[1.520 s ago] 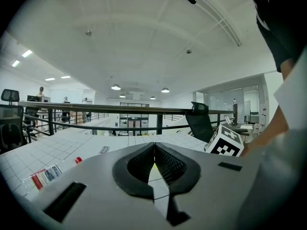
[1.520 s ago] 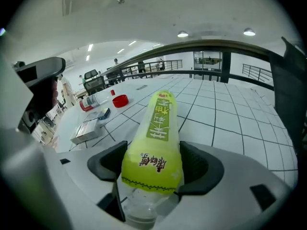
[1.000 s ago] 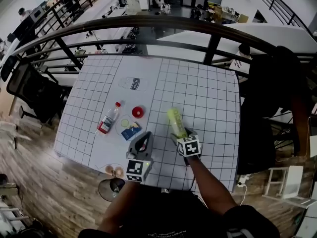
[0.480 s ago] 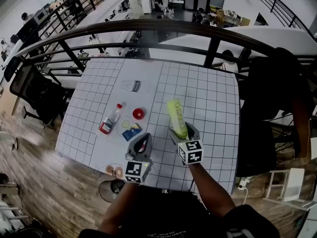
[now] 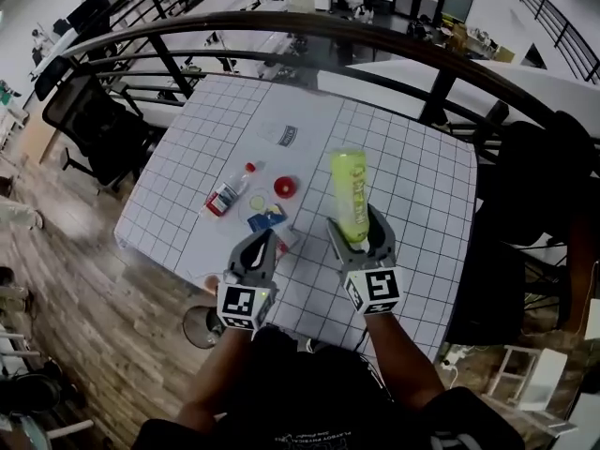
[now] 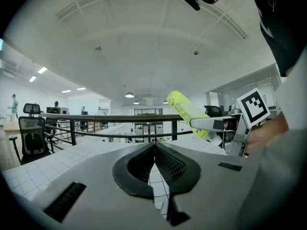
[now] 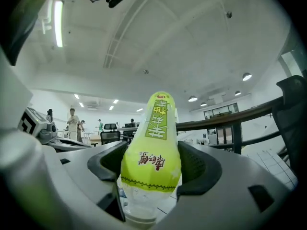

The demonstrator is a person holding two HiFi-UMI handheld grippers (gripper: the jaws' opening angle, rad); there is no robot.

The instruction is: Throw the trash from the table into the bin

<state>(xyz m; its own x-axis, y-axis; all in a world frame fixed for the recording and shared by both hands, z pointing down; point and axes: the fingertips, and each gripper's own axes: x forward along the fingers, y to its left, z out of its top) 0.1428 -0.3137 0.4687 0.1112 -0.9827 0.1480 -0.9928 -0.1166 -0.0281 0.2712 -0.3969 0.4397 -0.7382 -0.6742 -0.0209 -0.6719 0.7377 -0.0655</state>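
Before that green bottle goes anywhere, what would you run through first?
1. Grip on the green bottle: ok, the right tongs press it from both sides.
2. Bottle off the table: ok, held up in the air.
3. Left tongs free: ok, shut with nothing between them.
4. Bin located: cannot tell, no view plainly shows it.
5. Table cleared: not ok, a small bottle, a red lid and a blue packet lie on it.
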